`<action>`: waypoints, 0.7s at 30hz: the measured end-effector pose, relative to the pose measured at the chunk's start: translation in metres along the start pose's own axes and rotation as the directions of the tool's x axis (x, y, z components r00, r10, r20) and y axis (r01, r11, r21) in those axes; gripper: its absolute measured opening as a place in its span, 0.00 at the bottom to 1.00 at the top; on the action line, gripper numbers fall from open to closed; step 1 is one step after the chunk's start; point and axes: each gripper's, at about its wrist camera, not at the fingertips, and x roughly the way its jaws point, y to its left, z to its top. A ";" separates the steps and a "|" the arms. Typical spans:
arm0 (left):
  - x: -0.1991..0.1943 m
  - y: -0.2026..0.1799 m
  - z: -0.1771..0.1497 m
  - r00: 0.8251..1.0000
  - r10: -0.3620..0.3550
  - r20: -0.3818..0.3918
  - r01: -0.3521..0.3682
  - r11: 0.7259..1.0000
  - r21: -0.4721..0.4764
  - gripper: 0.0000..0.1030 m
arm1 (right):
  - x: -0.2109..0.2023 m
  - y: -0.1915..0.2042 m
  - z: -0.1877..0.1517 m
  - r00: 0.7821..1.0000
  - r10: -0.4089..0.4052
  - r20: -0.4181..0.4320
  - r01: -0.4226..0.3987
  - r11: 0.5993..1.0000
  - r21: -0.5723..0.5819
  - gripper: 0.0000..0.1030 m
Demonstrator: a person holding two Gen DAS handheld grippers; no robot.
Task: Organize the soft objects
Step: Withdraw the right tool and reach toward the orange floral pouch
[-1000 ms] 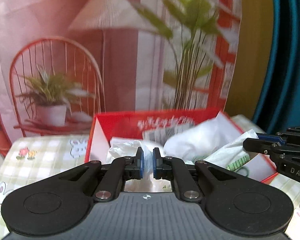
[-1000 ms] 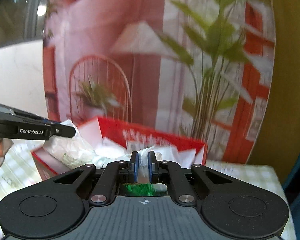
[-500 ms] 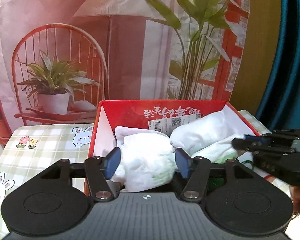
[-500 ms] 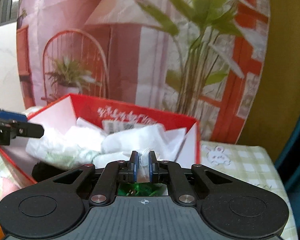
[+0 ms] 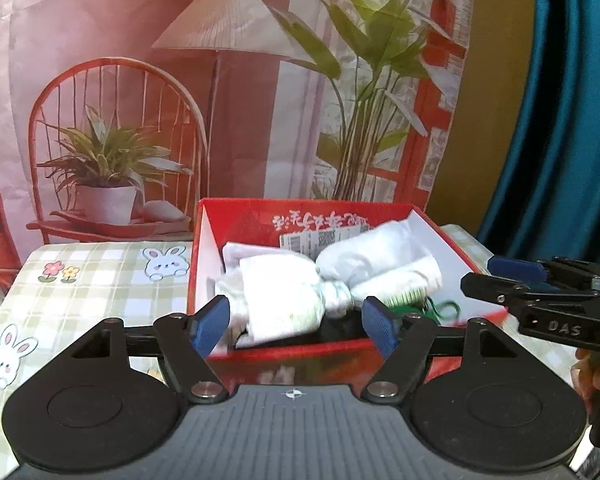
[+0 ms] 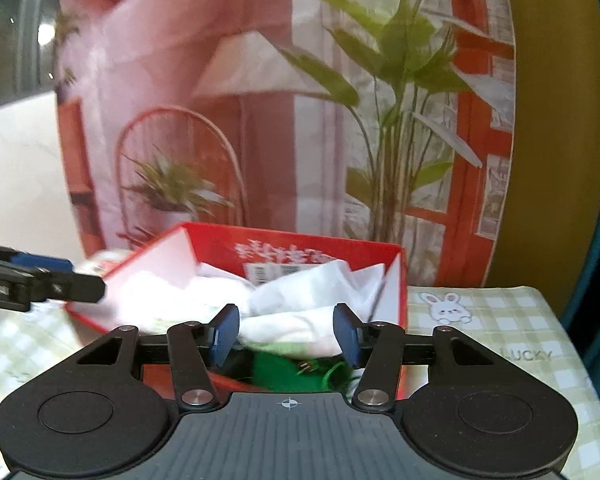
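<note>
- The left tool (image 5: 296,326) has just been opening; its jaws stand wide, gripping nothing.
- The right tool (image 6: 286,336) has also just been opening and holds nothing.
- White bundles (image 5: 284,296) lie in the red box (image 5: 300,350) just ahead.
- The box sits on a checked bench (image 5: 100,292).

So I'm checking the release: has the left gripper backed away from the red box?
Yes. The left gripper, fingers just opened, pulled back: the red box now looks farther away.
</note>
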 end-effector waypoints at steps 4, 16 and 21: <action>-0.023 0.003 -0.020 1.000 -0.004 -0.007 0.004 1.000 -0.003 0.73 | -0.030 0.008 -0.015 0.999 0.038 0.026 -0.038 0.999 0.021 0.47; -0.017 0.013 -0.093 0.992 0.042 -0.121 -0.057 0.992 -0.117 0.72 | -0.059 0.034 -0.078 0.987 0.136 -0.086 -0.133 0.990 0.034 0.46; -0.006 0.014 -0.116 0.984 0.030 -0.176 -0.056 0.988 -0.146 0.71 | -0.052 0.041 -0.108 0.965 0.168 -0.200 -0.163 0.986 0.041 0.45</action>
